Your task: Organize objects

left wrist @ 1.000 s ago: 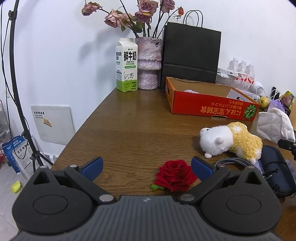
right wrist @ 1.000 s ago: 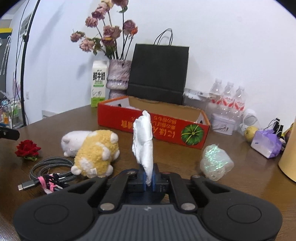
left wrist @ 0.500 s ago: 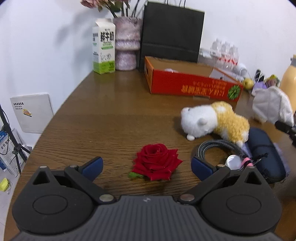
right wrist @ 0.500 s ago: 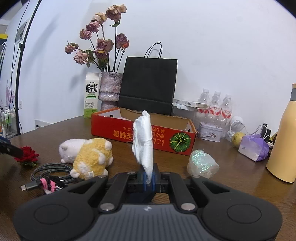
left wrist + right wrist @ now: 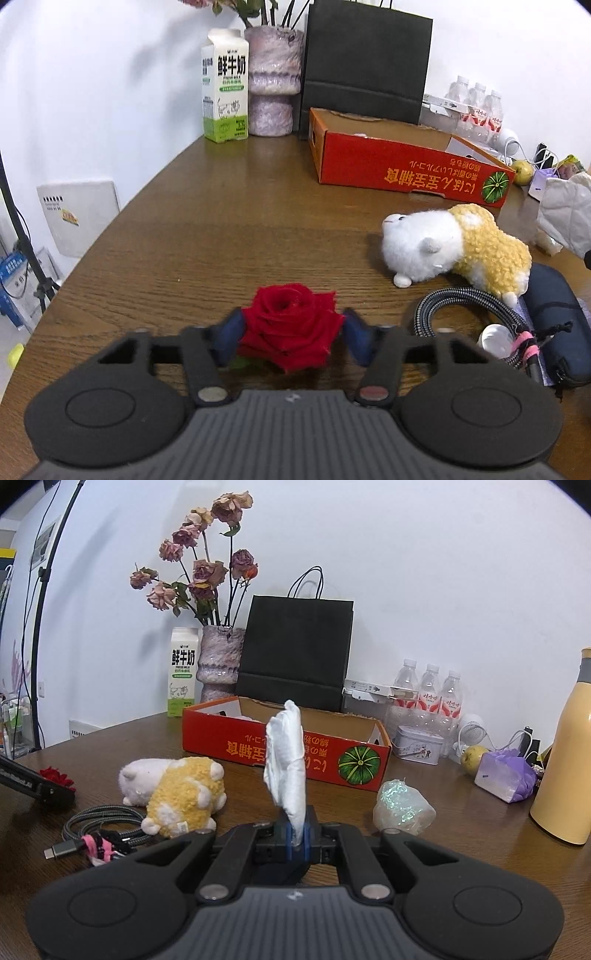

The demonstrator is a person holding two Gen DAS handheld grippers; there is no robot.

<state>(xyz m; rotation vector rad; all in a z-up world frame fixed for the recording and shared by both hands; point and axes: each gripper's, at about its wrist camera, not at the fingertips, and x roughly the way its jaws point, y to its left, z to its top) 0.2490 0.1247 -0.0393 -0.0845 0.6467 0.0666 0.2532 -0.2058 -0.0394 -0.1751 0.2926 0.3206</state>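
Your left gripper (image 5: 291, 334) has come down around the red fabric rose (image 5: 290, 326) on the near table edge, and its jaws have just been closing; the blue pads now touch the petals. Your right gripper (image 5: 296, 836) stays clamped on crumpled white tissue (image 5: 286, 760). The red cardboard box (image 5: 295, 751) beyond looks nearly empty, so most sorting remains.

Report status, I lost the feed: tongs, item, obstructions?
Left tongs just closing around the red fabric rose. Right tongs shut on crumpled white tissue. Nothing blocking the rose.
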